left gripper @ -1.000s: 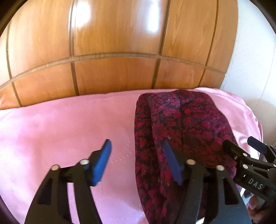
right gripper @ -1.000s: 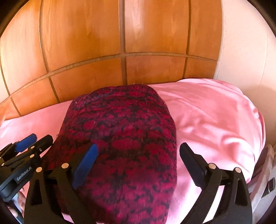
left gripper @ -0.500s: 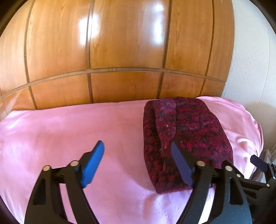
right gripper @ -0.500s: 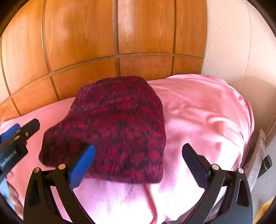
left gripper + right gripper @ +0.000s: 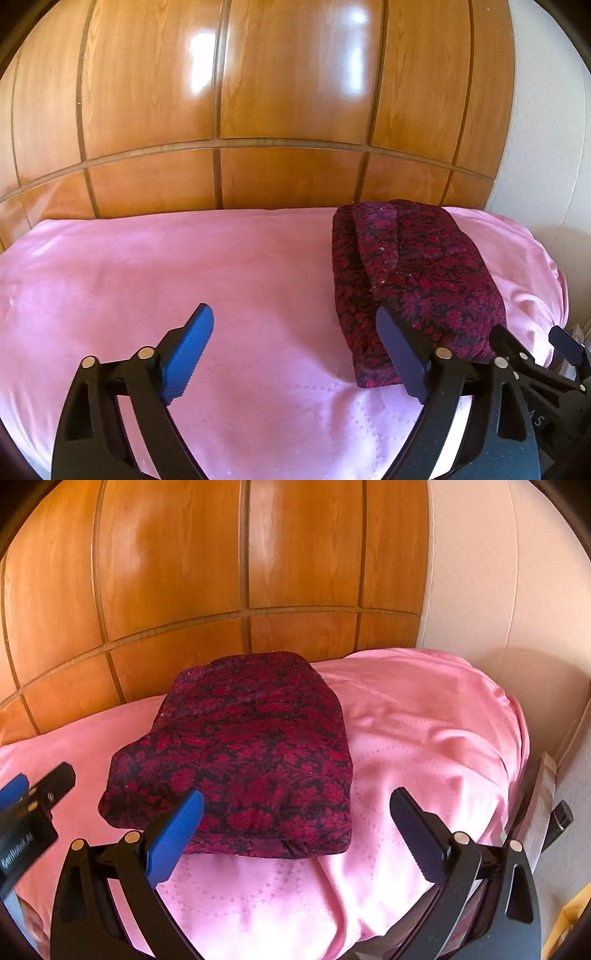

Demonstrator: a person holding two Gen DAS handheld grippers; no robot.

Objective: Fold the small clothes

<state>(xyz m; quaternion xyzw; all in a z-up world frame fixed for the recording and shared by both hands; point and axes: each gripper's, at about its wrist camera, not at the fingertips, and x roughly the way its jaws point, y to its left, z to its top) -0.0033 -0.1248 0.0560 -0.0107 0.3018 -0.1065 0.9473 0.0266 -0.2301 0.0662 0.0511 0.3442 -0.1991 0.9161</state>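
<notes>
Garment (image 5: 240, 753) lies folded near the far right corner of the bed (image 5: 147, 277), looks done. My left gripper (image 5: 295, 343) just opened wide, nothing btw jaws; right gripper (image 5: 295, 830) also wide, empty. No other clothes visible.

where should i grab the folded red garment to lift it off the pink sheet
Grip the red garment at its thick near folded edge, coming in low from the front. That edge faces the open right gripper, stands proud of the pink sheet and bundles all the layers.

Dark red and black floral-patterned folded garment (image 5: 243, 753) on plain pink bedsheet (image 5: 155, 280); glossy orange-brown wooden panels (image 5: 258, 92) behind.
</notes>
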